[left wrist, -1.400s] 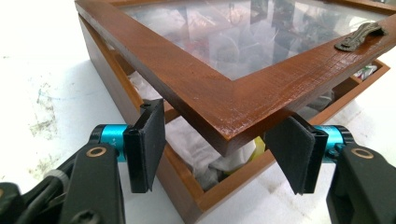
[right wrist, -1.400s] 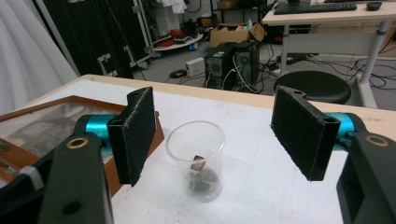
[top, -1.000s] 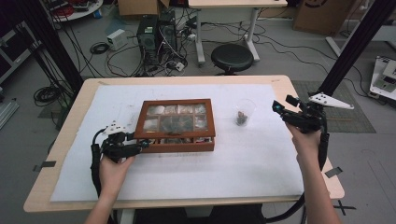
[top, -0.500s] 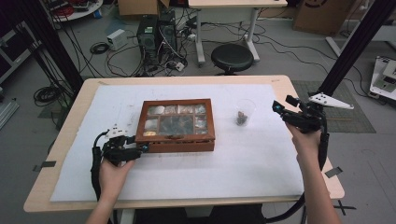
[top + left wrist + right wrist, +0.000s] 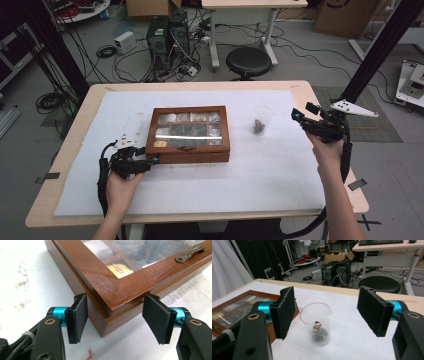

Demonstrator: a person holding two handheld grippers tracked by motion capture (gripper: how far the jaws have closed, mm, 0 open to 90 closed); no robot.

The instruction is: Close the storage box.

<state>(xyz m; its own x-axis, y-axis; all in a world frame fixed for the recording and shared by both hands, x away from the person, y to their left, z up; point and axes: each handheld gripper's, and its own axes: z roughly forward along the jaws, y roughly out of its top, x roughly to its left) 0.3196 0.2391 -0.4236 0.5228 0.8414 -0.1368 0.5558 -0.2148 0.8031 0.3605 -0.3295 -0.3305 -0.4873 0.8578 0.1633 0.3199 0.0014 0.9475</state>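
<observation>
A brown wooden box [image 5: 187,131] with a glass lid lies shut in the middle of the white mat, with several compartments showing through the glass. My left gripper [image 5: 150,161] is at its front left corner. In the left gripper view the left gripper [image 5: 116,320] stands open astride that corner of the box [image 5: 125,285], pads beside the wood without a clear squeeze. A yellow packet [image 5: 120,269] shows under the glass. My right gripper [image 5: 302,112] hovers open to the right of a clear plastic cup [image 5: 261,120]. The cup [image 5: 316,322] holds something small and dark and stands ahead of the right gripper [image 5: 325,310], beyond its pads.
A brass handle [image 5: 191,252] sits on the lid's front rail. The white mat [image 5: 260,190] covers most of the wooden table [image 5: 70,150]. Behind the table are a black stool [image 5: 248,61], computer cases and loose cables on the floor.
</observation>
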